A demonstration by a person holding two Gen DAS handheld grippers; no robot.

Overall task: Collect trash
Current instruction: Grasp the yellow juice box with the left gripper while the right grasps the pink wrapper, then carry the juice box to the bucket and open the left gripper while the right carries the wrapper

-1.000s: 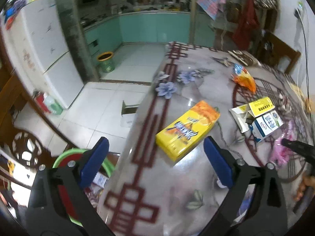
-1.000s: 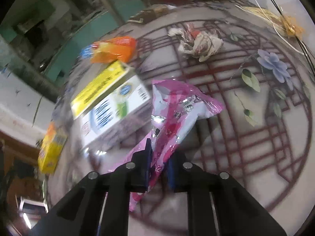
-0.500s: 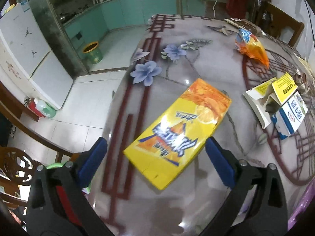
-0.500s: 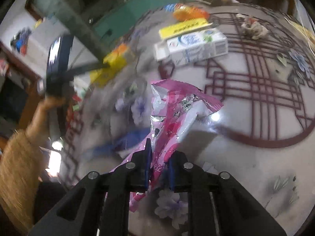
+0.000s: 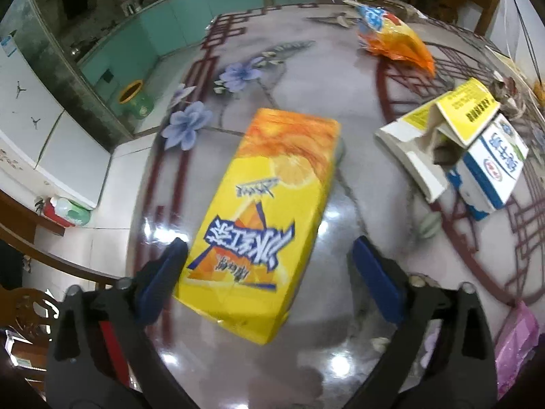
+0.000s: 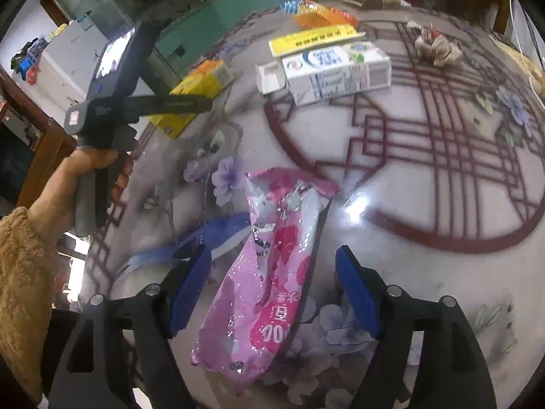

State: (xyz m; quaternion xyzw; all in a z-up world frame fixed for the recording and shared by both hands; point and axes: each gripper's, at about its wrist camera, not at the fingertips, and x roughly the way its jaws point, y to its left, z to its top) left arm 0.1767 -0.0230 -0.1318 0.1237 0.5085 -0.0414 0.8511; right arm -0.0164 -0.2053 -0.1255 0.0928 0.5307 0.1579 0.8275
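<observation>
A yellow-orange drink carton [image 5: 265, 211] lies flat on the patterned table [image 5: 306, 68]. My left gripper [image 5: 269, 269] straddles its near end, jaws closing. The right pad stands clear of the carton; the left pad is right beside its edge. In the right wrist view a hand [image 6: 78, 184] holds this left gripper [image 6: 143, 102] over the same carton [image 6: 201, 85]. My right gripper [image 6: 272, 259] has its jaws opening. A pink foil wrapper [image 6: 282, 225] lies loose between them, touched by neither pad.
An orange snack bag [image 5: 395, 41], an open white-and-yellow box [image 5: 439, 126] and a blue-and-white milk carton [image 5: 494, 163] lie further right. Crumpled paper [image 6: 439, 46] sits at the back. A blurred blue strip [image 6: 211, 235] lies under the wrapper. The table edge and tiled floor are left.
The left gripper came down over the yellow carton and its jaws narrowed. The right gripper, shut on the pink wrapper before, has opened and let it go.
</observation>
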